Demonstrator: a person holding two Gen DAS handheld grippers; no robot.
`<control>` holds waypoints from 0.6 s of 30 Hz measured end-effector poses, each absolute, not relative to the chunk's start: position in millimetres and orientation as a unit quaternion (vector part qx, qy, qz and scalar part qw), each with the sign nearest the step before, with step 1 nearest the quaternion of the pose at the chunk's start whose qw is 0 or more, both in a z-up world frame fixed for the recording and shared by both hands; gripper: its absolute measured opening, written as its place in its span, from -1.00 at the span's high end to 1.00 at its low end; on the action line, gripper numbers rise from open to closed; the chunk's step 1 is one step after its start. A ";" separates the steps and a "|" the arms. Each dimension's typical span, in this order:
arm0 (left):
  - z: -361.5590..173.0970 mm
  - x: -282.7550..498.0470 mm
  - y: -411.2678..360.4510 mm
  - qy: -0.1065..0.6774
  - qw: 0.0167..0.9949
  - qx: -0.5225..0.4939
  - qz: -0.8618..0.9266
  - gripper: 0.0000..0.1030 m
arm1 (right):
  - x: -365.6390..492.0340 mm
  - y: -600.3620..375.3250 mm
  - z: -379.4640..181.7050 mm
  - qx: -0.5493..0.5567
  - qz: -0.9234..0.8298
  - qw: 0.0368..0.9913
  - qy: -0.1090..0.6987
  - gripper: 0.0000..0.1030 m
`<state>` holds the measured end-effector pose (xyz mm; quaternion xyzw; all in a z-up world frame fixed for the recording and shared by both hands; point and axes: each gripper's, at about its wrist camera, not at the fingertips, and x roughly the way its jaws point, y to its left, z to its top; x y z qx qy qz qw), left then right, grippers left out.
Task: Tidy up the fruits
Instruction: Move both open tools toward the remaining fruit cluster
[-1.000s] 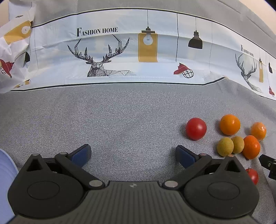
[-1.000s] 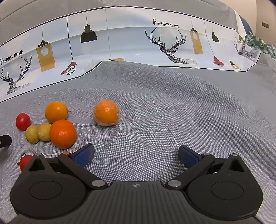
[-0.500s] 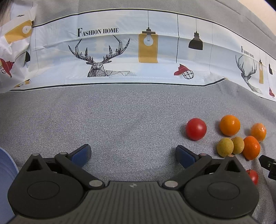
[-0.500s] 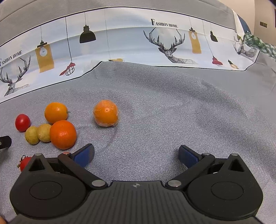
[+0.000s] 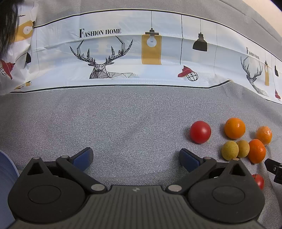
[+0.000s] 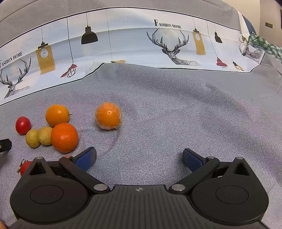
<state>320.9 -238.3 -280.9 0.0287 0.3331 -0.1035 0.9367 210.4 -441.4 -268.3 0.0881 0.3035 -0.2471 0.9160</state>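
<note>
both hand-held grippers, left (image 5: 135, 157) and right (image 6: 139, 158), gape wide, empty. fruit cluster (image 6: 64, 137) sits on grey tabletop (image 6: 167, 114), left of right jaws. centre one round fruit (rolls easily), close gently.

Grey woven fabric (image 5: 123, 123) fills the lower frame. Across the top runs a white printed cloth (image 5: 158, 70) with deer, lamps and "FASHION HOME". A beige wall (image 6: 269, 15) shows upper right.

Coarse matt grey cloth (image 6: 176, 109), glossy printed plastic sheet (image 5: 123, 52), one film-wrapped orange (image 6: 108, 118)
</note>
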 end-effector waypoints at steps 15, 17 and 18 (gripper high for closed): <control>-278.8 322.8 -236.9 0.337 0.935 0.027 -0.106 -1.00 | 210.4 -441.8 -267.5 0.087 -0.246 0.915 0.307 -0.99; -278.7 322.9 -236.7 0.337 0.935 0.027 -0.106 -1.00 | 210.1 -442.2 -267.1 0.087 -0.246 0.915 0.307 -0.99; -278.8 322.9 -236.6 0.337 0.935 0.027 -0.106 -1.00 | 210.0 -442.2 -267.0 0.087 -0.246 0.915 0.307 -0.99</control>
